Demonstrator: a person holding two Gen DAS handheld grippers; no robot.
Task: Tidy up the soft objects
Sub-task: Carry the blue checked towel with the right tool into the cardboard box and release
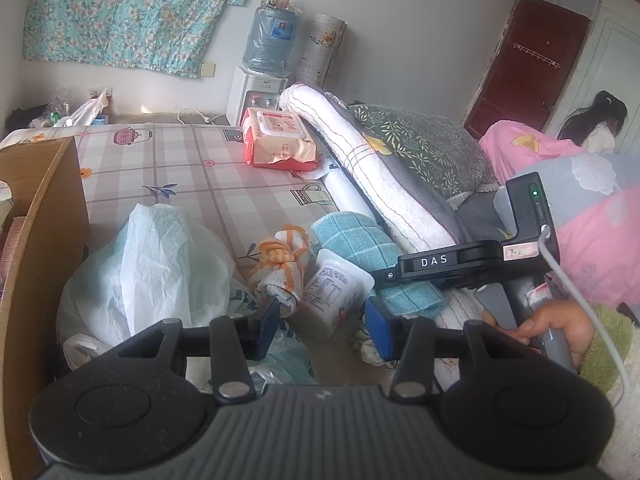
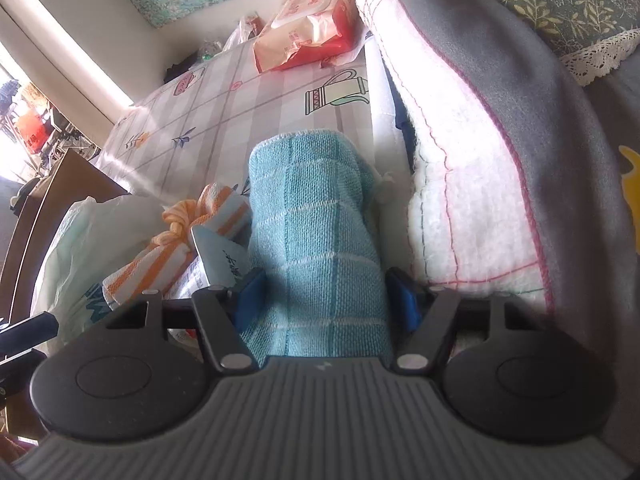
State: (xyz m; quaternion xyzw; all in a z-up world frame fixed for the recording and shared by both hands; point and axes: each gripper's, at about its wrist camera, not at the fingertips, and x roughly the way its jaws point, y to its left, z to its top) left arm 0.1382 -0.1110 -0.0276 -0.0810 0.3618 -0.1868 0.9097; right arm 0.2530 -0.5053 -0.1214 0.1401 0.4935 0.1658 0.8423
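Right now the right gripper [image 2: 326,300] straddles the near end of a rolled blue checked towel [image 2: 316,232] lying on the bed [image 1: 192,168]. Its blue pads sit at either side of the roll, close against the cloth, but whether they press on it I cannot tell. From the left wrist view the same gripper comes in from the right, held by a hand [image 1: 560,328] in a fuzzy green sleeve, and reaches over the towel's near end.

The left gripper [image 1: 324,322] hovers low over the bed with its jaws apart and nothing gripped. A white plastic tub [image 1: 334,292] with a printed label stands just ahead between its pads, and a knotted orange-and-white striped cloth [image 1: 280,264] lies just to the left of the tub, touching it. The towel lies just to the right of the tub, alongside a long rolled white blanket [image 1: 368,164] that runs up the bed.

A crumpled white plastic bag [image 1: 152,264] sits to the left of the striped cloth, next to a cardboard box [image 1: 44,216] at the left edge. Farther up the checked bedsheet lies a red pack of wet wipes [image 1: 280,140]. A green leaf-patterned pillow [image 1: 424,148] rests beyond the white blanket.
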